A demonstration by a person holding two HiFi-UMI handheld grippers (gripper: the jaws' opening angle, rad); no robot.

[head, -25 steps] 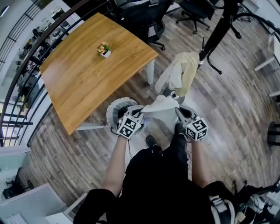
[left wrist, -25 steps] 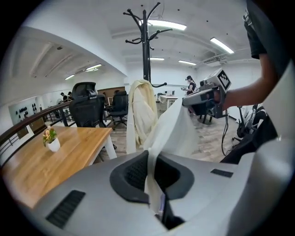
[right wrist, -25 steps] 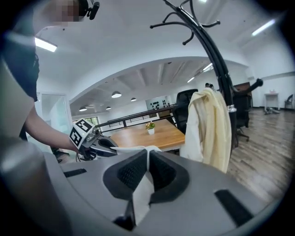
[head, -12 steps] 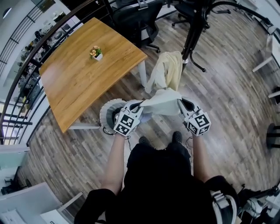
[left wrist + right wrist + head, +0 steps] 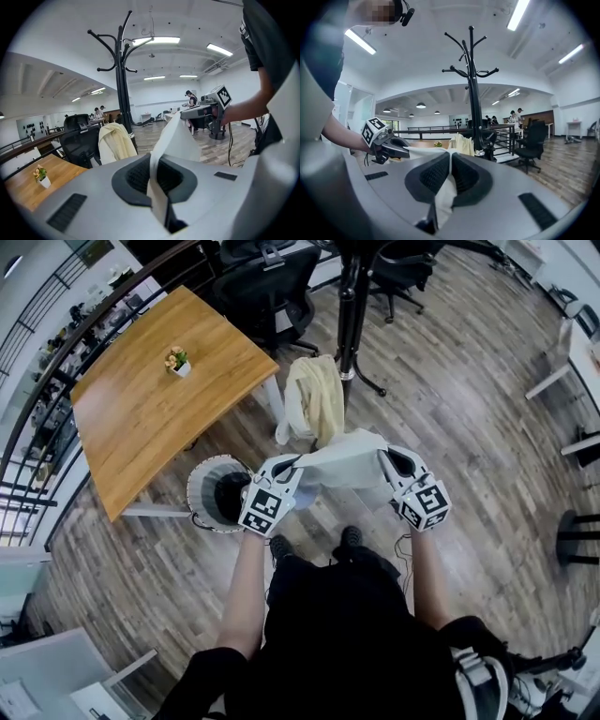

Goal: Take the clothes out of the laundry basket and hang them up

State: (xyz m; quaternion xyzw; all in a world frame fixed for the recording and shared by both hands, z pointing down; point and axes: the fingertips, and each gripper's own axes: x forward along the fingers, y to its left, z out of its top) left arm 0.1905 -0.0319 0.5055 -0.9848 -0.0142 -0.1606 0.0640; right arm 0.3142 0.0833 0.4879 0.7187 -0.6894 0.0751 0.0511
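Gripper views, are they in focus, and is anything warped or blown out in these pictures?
Left gripper view: fisheye with dark corners; the coat stand is crisp, the white garment near the jaws soft. Right gripper view: same vignette; ceiling light blown out. Head view: evenly lit, floor planks curve.

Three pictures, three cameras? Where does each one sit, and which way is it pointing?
Head view: on the person's head, facing steeply down at the floor and laundry basket; shows forearms, torso, and left gripper and right gripper holding a white garment.
Left gripper view: on the left gripper, facing along its shut jaws toward the coat stand; shows the right arm.
Right gripper view: on the right gripper, facing the coat stand; shows the left forearm.
Shared: both gripper views see the yellow garment.
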